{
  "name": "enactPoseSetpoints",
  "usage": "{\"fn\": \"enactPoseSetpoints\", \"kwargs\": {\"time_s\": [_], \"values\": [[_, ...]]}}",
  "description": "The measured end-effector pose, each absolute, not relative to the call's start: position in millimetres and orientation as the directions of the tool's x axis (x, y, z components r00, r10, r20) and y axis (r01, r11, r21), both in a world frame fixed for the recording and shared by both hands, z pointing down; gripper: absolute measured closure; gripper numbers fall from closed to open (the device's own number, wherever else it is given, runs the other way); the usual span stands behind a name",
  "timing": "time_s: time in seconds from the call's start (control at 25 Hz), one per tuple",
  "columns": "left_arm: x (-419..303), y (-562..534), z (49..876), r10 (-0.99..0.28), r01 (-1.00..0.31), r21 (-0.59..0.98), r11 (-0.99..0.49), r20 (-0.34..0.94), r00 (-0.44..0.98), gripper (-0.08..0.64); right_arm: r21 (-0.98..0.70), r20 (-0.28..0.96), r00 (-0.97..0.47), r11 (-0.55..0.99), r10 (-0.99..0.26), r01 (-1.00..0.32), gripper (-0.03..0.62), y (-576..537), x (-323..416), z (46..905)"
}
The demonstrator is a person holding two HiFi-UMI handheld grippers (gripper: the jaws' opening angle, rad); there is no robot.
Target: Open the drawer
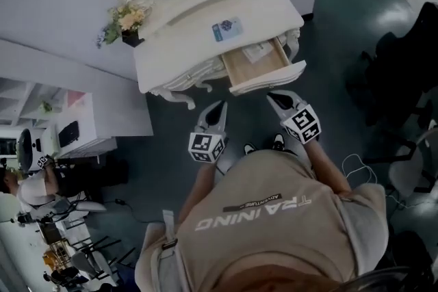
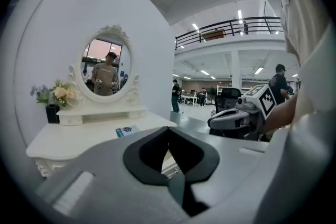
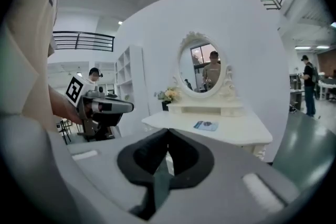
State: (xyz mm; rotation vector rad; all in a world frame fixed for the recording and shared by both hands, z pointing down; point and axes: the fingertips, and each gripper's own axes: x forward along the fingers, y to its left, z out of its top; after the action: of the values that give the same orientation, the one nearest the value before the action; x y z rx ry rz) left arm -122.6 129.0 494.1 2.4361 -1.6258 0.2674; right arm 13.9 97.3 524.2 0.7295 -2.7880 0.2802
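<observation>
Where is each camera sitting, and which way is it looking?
Head view: on the person's head, looking steeply down at the dressing table and open drawer; the person's shirt, left gripper and right gripper show.
Left gripper view: on the left gripper, facing the table over its shut jaws; the right gripper and an arm show at right.
Right gripper view: on the right gripper, facing the table; the left gripper and a hand show at left.
Shared: both gripper views see the oval mirror, flowers and blue card.
</observation>
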Motion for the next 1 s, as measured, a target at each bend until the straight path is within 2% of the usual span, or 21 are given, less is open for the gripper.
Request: {"fn": "enactPoseSetpoints", "kwargs": {"time_s": [0.2, 0.36, 0.76, 1.0], "values": [[-149.1, 140.8, 469.2, -0.926, -0.938, 0.129, -0.323, 0.16, 0.341, 0.552, -0.018, 0.225, -0.861, 0.882, -0.456, -0.471, 0.589, 104.9, -11.4, 476.6], [-161.3, 150.0, 469.2, -0.923, -0.936, 0.119, -0.332, 0.163, 0.348, 0.552, -0.104, 0.165, -0.857, 0.855, -0.489, -0.508, 0.589, 98.9, -11.0, 452.5], [-184.8, 162.1, 427.5, -0.934, -0.941, 0.031, -0.338, 0.113, 0.34, 0.552, 0.011, 0.185, -0.861, 0.877, -0.474, -0.48, 0.589, 112.5, -30.4, 429.0], [-179.3, 175.1, 430.0, -0.916, -0.917, 0.151, -0.369, 0.111, 0.386, 0.552, -0.054, 0.184, -0.876, 0.886, -0.445, -0.461, 0.589, 119.8, -29.9, 430.9]]}}
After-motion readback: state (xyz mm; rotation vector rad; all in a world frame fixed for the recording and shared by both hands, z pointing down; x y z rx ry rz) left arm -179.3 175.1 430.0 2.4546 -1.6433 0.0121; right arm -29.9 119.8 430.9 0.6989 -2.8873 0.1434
